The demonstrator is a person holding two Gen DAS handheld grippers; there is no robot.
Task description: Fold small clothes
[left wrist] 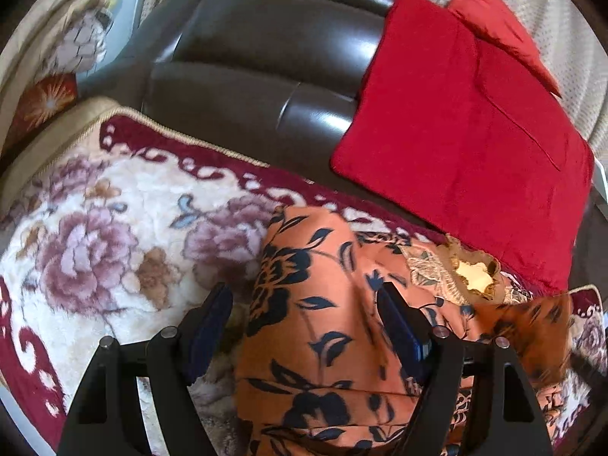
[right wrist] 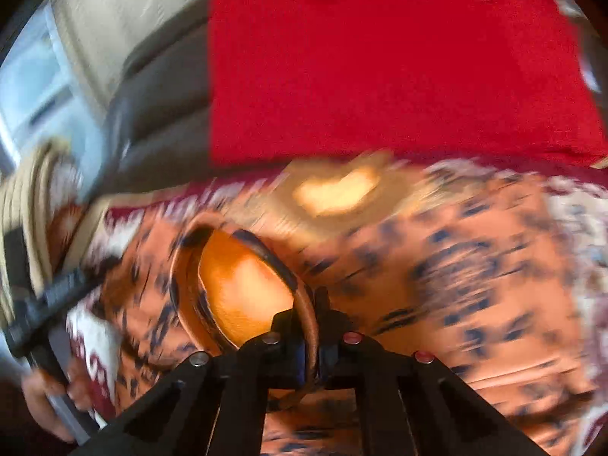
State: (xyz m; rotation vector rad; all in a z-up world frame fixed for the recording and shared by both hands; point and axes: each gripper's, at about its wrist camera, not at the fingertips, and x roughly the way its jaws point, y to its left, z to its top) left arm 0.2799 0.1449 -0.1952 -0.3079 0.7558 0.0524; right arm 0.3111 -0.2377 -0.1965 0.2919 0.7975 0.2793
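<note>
Red cushion (left wrist: pixel 456 121) against dark leather sofa (left wrist: pixel 266 49), floral blanket (left wrist: pixel 114 228) below.

Colours on the sofa

The small dress (left wrist: pixel 323 323) is orange with dark blue flowers and leaves; the blanket (left wrist: pixel 114 228) is cream with pinky-purple flowers and a dark red edge; the cushion (left wrist: pixel 456 133) is bright red; the sofa (left wrist: pixel 266 57) is shiny dark brown.

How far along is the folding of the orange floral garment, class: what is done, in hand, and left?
Done: little; the orange floral garment lies bunched on the floral blanket. In hand: the right gripper is shut on a hemmed edge of it; the left gripper stands open over the cloth. Left: smoothing and every fold.
</note>
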